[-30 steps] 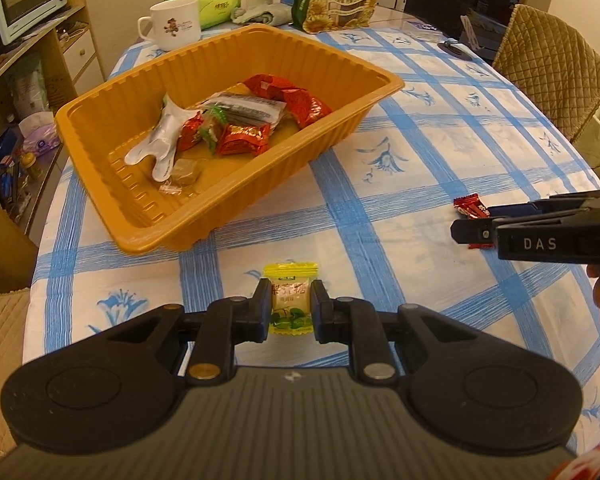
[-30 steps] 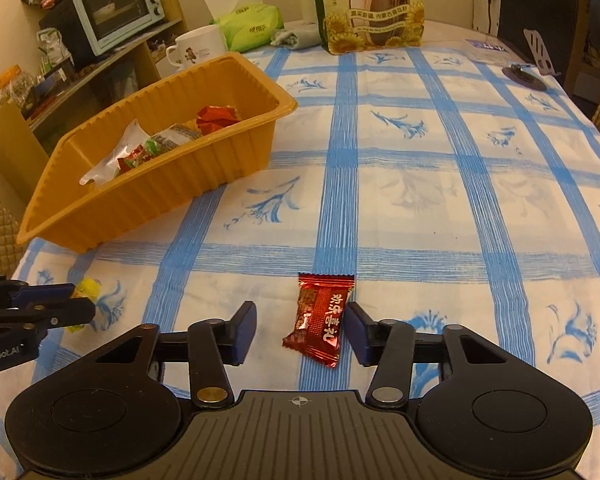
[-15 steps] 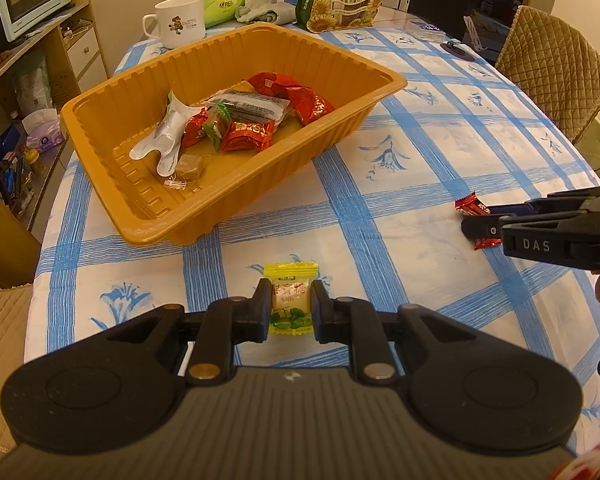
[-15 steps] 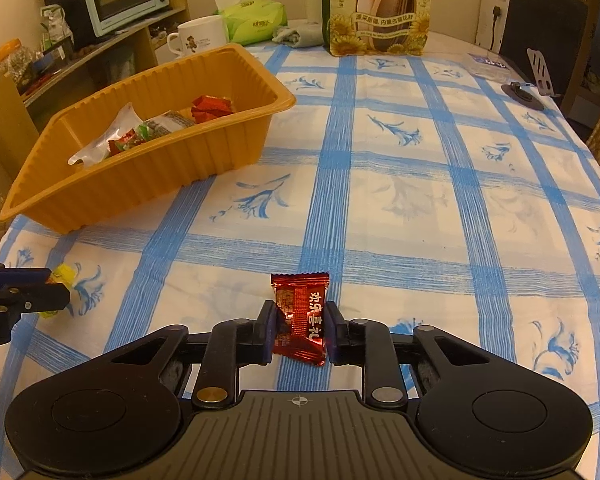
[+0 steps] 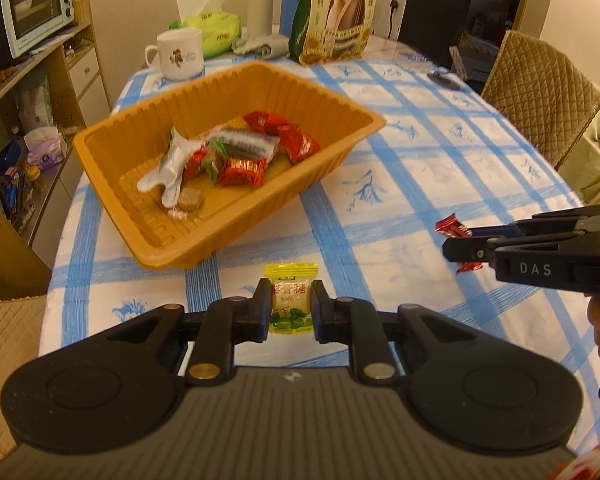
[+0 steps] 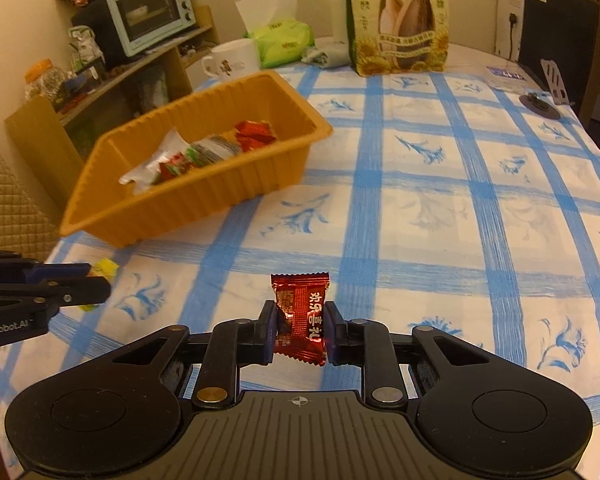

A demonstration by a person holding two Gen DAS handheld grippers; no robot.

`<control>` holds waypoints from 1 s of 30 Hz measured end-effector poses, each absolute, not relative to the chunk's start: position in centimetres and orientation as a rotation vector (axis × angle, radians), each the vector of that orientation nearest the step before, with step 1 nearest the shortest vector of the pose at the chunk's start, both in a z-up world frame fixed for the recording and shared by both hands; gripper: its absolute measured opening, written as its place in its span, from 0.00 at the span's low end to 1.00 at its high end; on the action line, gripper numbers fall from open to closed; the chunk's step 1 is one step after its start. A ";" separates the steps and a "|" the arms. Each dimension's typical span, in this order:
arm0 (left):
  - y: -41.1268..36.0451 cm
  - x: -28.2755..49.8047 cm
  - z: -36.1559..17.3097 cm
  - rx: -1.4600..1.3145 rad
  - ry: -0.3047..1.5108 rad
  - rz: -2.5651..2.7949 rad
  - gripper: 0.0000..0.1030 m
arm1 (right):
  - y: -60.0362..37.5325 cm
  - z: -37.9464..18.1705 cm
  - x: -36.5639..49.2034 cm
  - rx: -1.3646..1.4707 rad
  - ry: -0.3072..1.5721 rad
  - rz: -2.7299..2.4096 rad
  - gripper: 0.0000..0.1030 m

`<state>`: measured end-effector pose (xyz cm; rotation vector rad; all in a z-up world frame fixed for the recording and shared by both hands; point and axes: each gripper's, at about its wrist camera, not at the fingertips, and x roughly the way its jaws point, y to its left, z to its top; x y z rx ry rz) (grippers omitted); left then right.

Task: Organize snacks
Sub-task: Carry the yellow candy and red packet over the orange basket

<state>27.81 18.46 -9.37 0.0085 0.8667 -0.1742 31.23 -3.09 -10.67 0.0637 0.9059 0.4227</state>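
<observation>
My left gripper (image 5: pixel 291 300) is shut on a yellow-green wrapped candy (image 5: pixel 291 300) and holds it above the tablecloth in front of the orange tray (image 5: pixel 180 252). My right gripper (image 6: pixel 300 320) is shut on a red wrapped candy (image 6: pixel 302 316), also lifted off the table. The tray (image 6: pixel 220 196) holds several wrapped snacks (image 5: pixel 236 156). In the left wrist view the right gripper (image 5: pixel 460 240) shows at the right with the red candy (image 5: pixel 452 228). In the right wrist view the left gripper (image 6: pixel 96 280) shows at the left with the yellow candy (image 6: pixel 105 268).
A blue-checked tablecloth (image 6: pixel 440 208) covers the table. At the far end stand a white mug (image 5: pixel 180 54), a green tissue pack (image 5: pixel 216 32), a sunflower-seed bag (image 6: pixel 400 16) and a white bottle (image 5: pixel 260 0). A shelf with a toaster oven (image 6: pixel 152 8) is left; a quilted chair (image 5: pixel 540 96) is right.
The right gripper has shut on the red candy and lifted it. Both grippers have risen from the table with their candies; the left one kept its hold.
</observation>
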 end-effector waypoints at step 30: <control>23.2 33.4 -2.2 -0.012 0.720 -0.094 0.18 | 5.4 -2.8 37.2 0.099 0.748 0.638 0.24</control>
